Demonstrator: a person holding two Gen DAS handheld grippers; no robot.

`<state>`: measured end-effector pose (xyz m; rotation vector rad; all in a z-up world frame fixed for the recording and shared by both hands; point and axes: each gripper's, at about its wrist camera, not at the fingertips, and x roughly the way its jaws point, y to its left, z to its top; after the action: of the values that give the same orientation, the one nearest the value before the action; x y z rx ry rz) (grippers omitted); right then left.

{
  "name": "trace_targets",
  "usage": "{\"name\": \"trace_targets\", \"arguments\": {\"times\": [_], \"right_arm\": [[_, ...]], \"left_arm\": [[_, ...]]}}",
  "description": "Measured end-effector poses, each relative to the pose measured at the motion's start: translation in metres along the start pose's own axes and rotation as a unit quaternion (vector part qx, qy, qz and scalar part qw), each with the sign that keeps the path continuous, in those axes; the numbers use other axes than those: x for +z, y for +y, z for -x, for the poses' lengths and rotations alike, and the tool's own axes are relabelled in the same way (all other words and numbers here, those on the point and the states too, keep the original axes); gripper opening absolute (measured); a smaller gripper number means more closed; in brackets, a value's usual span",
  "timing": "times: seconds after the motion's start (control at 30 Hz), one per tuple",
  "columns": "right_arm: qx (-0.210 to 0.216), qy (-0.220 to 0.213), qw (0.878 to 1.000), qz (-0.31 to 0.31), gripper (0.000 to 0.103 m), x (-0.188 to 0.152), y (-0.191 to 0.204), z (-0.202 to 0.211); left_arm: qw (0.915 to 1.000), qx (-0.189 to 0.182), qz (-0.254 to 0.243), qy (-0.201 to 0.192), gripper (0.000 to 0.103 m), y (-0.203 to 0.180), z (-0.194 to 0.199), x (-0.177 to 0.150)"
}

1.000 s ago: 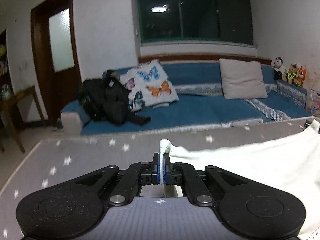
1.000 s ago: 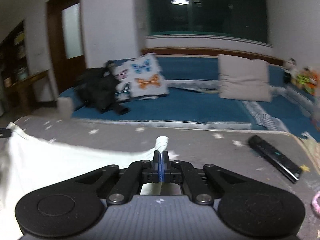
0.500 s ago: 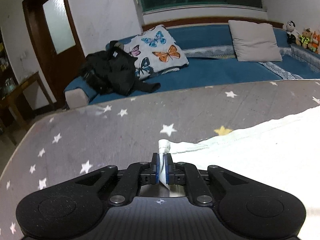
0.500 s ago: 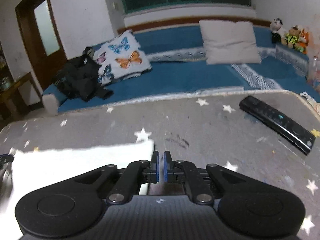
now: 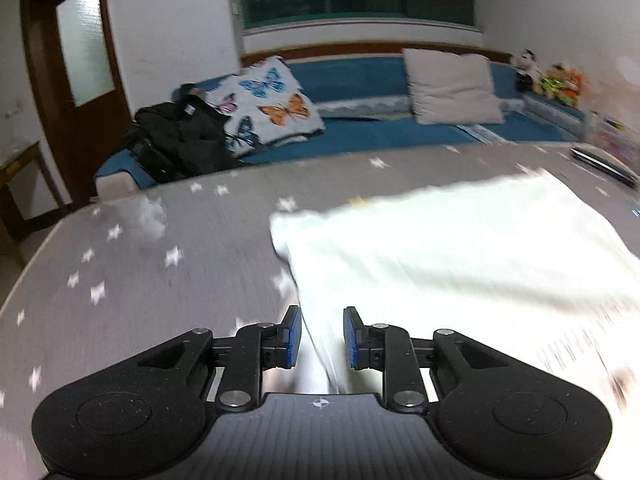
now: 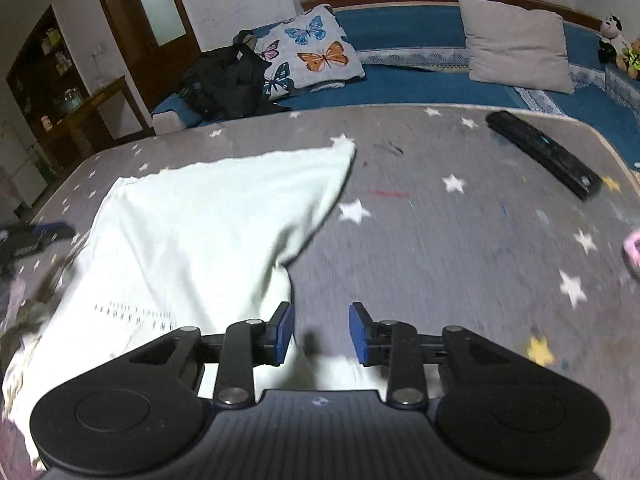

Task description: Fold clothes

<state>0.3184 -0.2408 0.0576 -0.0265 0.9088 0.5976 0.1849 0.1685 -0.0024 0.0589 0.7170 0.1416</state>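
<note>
Left-wrist footage showed a grey table (image 5: 168,280) patterned with white stars, and behind it a long blue sofa (image 5: 372,136) under a dark window. Spread flat on the table lay the white garment (image 5: 460,248), folded over on itself, its far edge running from the middle of the table toward the right side; motion blur smeared its near edge. A line of small dark print crossed the cloth near the bottom of the right-wrist view, too blurred to read.

On the sofa sat a butterfly-print cushion (image 5: 276,108), a plain beige cushion (image 5: 452,88) and a heap of black clothing (image 5: 180,140). A black remote control (image 6: 544,152) lay on the table well apart from the garment, to its right.

The left gripper (image 5: 319,336) hung low over the garment's left border with its blue pads (image 5: 294,338) spread apart, the cloth edge passing between them but not pinched. The right gripper (image 6: 321,334) was likewise spread wide, its pads (image 6: 285,332) apart; the left one sat over the garment's right border, the other over bare table. Neither tong held anything.
</note>
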Motion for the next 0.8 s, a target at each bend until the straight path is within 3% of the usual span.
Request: {"name": "trace_targets", "arguments": {"times": [0.27, 0.37, 0.57, 0.7, 0.8], "right_arm": [[-0.029, 0.007, 1.0, -0.009, 0.032, -0.017, -0.009, 0.007], [-0.025, -0.012, 0.999, -0.02, 0.032, -0.008, -0.012, 0.024], [-0.106, -0.003, 0.994, 0.028, 0.033, 0.001, 0.002, 0.05], [-0.067, 0.023, 0.997, 0.008, 0.034, -0.007, 0.003, 0.031], [-0.064, 0.032, 0.997, -0.006, 0.037, -0.015, 0.0, 0.011]], "left_arm": [[0.9999, 0.001, 0.0, 0.017, 0.025, -0.005, 0.039, -0.052], [0.9998, 0.004, 0.007, 0.018, 0.027, -0.003, 0.046, -0.059], [0.9999, 0.007, 0.013, 0.009, 0.027, -0.001, 0.055, -0.063], [0.9998, 0.01, 0.015, 0.001, 0.027, 0.001, 0.061, -0.066], [0.9998, 0.013, 0.017, -0.005, 0.027, 0.003, 0.066, -0.069]]}}
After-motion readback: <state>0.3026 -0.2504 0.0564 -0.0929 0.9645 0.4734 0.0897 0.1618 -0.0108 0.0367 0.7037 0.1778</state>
